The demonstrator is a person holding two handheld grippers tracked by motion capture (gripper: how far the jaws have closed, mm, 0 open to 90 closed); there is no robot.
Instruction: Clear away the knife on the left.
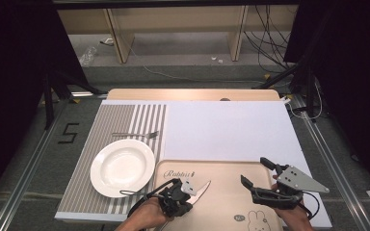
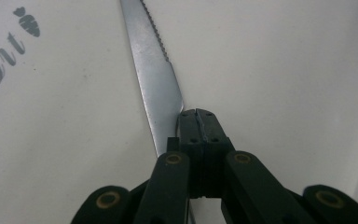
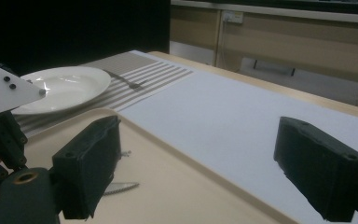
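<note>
- A shallow beige tray [image 1: 231, 168] with rounded corners lies at the near edge of the bench [image 1: 188, 94]; its matte surface carries printed lettering at the far left and a rabbit drawing near the front.
- On the tray, toward its near left, is a table knife [image 1: 200, 190]: flat bright metal, with a serrated edge along the blade, its tip pointing to the far right.
- The left gripper [image 1: 185, 192] has its black jaws pressed together at the knife's handle end; in the left gripper view the blade [image 2: 156, 79] runs along beside the closed tips, and whether they pinch the metal cannot be told.
- The right gripper [image 1: 256, 172] hovers over the tray's right half, its blocky black jaws standing wide apart with nothing between them.
- Left of the tray, a round, glossy white plate [image 1: 122, 167] sits on a grey-and-white striped placemat [image 1: 125, 115]; it holds nothing.
- A slim metal fork [image 1: 136, 134] lies on the mat just beyond the plate.
- A smooth white sheet [image 1: 226, 130] covers the bench to the right of the mat.
</note>
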